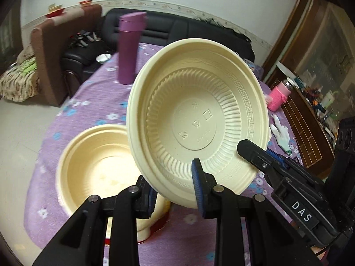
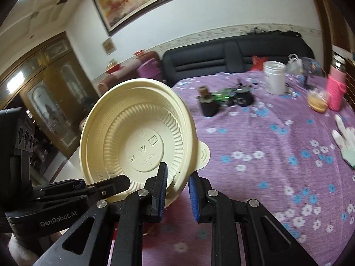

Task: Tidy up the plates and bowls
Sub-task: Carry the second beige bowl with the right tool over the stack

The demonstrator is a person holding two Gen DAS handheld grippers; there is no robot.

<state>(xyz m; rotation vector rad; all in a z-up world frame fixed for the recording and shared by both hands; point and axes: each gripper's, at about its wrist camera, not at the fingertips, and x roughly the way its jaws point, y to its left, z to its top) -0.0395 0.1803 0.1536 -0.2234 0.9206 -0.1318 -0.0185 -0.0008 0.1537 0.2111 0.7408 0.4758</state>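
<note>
While tilted, bowl (image 1: 197,119) rim clamped between left gripper (image 1: 175,190) pads; right gripper (image 2: 177,190) likewise.

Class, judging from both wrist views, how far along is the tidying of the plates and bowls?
Done: nothing clearly stacked yet; one cream bowl sits upright on the table. In hand: a second bowl, tilted with its underside showing, gripped at the rim by the left gripper and right gripper. Left: setting it down or nesting it, probably in the first.

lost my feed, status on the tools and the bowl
Both tools, left and right, clamped on lifted cream bowl rim. Second bowl below on table. Purple bottle beyond, clear.
</note>
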